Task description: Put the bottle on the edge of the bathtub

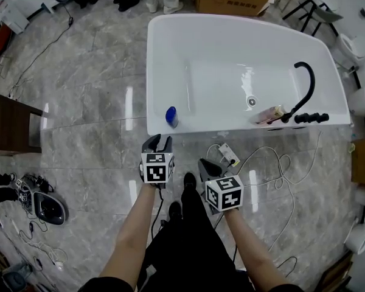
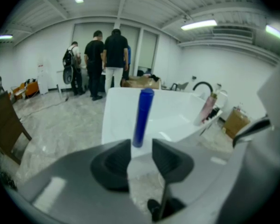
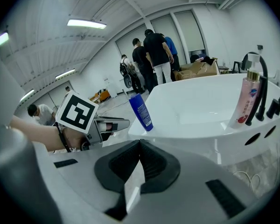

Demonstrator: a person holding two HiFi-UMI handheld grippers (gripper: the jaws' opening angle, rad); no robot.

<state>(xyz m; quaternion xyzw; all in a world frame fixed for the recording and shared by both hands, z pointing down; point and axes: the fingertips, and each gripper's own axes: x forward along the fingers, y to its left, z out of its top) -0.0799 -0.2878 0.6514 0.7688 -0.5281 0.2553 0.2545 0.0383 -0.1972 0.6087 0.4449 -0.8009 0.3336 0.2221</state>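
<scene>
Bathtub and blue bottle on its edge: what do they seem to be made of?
Bathtub: glossy white, probably acrylic or enamelled; bright ceiling-light reflections streak its smooth basin. Blue bottle: likely plastic, opaque with a soft sheen; the right gripper view shows a printed label on it.

Grey marble floor, white walls, strip lights

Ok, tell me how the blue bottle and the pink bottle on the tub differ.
The blue bottle is a plain dark cylinder; the pink bottle is pale, with a pump-like top. The blue bottle stands alone towards the left; the pink bottle sits beside the black faucet. Both stand upright on the tub rim.
</scene>
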